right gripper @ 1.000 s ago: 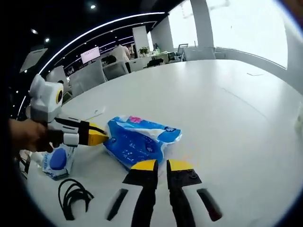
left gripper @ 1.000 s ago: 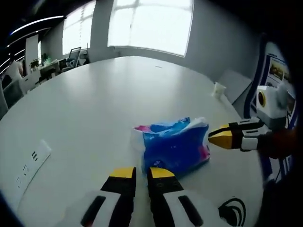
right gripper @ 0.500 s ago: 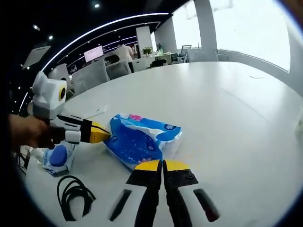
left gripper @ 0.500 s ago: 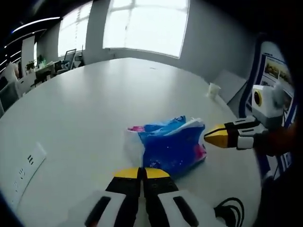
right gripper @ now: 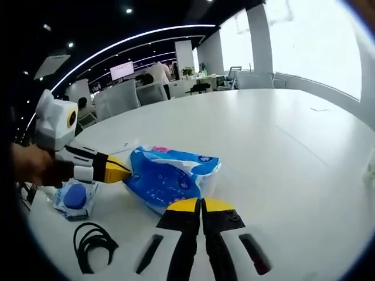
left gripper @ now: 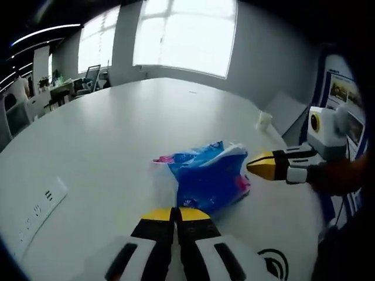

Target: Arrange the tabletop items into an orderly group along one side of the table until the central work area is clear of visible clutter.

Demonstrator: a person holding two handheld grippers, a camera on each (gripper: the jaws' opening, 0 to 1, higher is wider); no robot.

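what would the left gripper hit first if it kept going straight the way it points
Most likely the blue tissue pack, lying on the table just past the left gripper and its shut fingers. Depth is unclear; it may be nearly touching.

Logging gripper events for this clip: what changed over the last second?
Both hand-held grippers closed: the left gripper and right gripper had their jaws apart a second ago, and now each pair meets, shut on nothing. Neither grips the blue pack, which lies between them on the table as before. The black cable and the small packet stayed put.
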